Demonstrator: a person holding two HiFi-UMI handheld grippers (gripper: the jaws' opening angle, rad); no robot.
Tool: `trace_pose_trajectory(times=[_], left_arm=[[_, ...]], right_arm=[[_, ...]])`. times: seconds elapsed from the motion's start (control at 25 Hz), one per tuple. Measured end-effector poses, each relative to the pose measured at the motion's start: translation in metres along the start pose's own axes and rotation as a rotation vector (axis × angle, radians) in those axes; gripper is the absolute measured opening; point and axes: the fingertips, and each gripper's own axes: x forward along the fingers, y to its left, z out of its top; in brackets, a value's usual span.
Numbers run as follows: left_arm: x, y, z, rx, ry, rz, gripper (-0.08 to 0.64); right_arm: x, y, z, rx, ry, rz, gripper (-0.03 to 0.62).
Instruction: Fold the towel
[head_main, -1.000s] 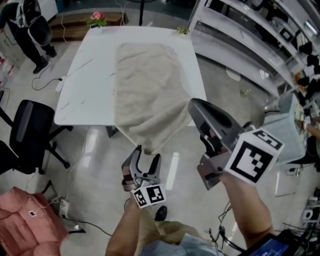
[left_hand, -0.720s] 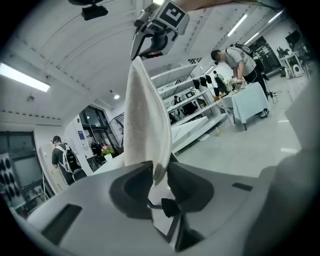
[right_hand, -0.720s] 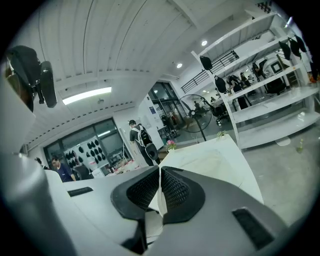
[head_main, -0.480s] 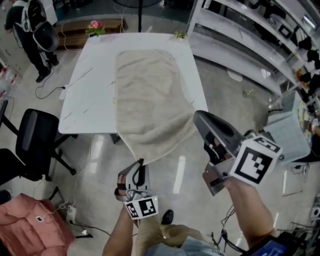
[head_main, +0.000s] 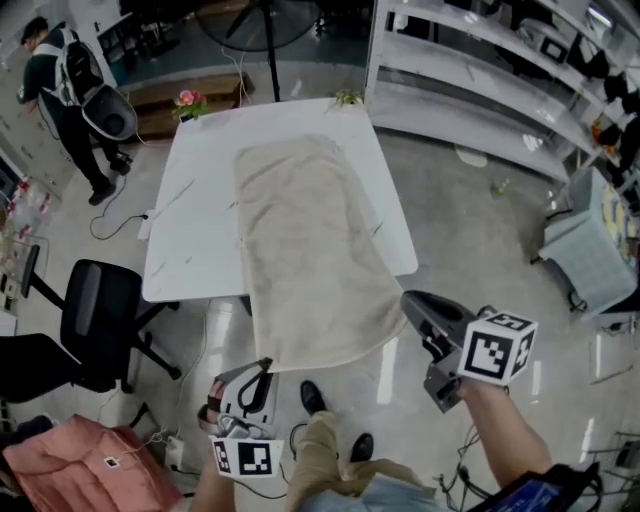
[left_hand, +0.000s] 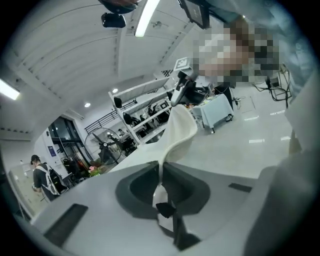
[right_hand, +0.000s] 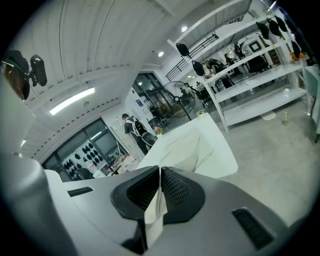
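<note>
Two grippers each pinch a near corner of the towel (head_main: 300, 230). The beige towel lies lengthwise on the white table (head_main: 190, 220), with its far end flat on the tabletop. Its near part runs off the table's near edge and hangs stretched between the two grippers above the floor.

The left gripper (head_main: 262, 368) sits low at the left of the head view, at the towel's near left corner. In the left gripper view, the left gripper (left_hand: 161, 167) has just been closing its jaws, and they now meet on a thin fold of the towel (left_hand: 181, 125), which rises away from them in a curved band.

The right gripper (head_main: 408, 298) stands at the towel's near right corner, nearer the table than the left one. In the right gripper view, the right gripper (right_hand: 160, 172) has its ribbed pads pressed together on the towel (right_hand: 155, 210), with a small tab of cloth poking out behind them.

A black office chair (head_main: 95, 320) stands to the left of the table, and what looks like a pink cushion (head_main: 60, 470) lies at the lower left corner. A person (head_main: 70, 90) stands beyond the table's far left corner, near some pink flowers (head_main: 190, 100). White shelving (head_main: 480, 60) runs along the right.
</note>
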Motion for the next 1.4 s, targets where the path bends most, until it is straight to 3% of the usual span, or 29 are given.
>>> trace_pose_trajectory(times=[0.16, 0.44, 0.84, 1.4], left_arm=[[-0.014, 0.013, 0.016, 0.009, 0.014, -0.020, 0.028], [-0.013, 0.040, 0.034, -0.031, -0.010, -0.005, 0.028], [0.021, 0.141, 0.068, -0.105, -0.109, 0.094, 0.028], [0.091, 0.233, 0.090, -0.130, -0.133, 0.136, 0.028]], right_arm=[[-0.017, -0.007, -0.012, 0.055, -0.023, -0.007, 0.028], [-0.026, -0.004, 0.015, 0.096, -0.124, -0.004, 0.026], [-0.003, 0.001, 0.088, 0.114, -0.302, -0.013, 0.026], [0.053, -0.004, 0.187, 0.123, -0.439, 0.015, 0.026]])
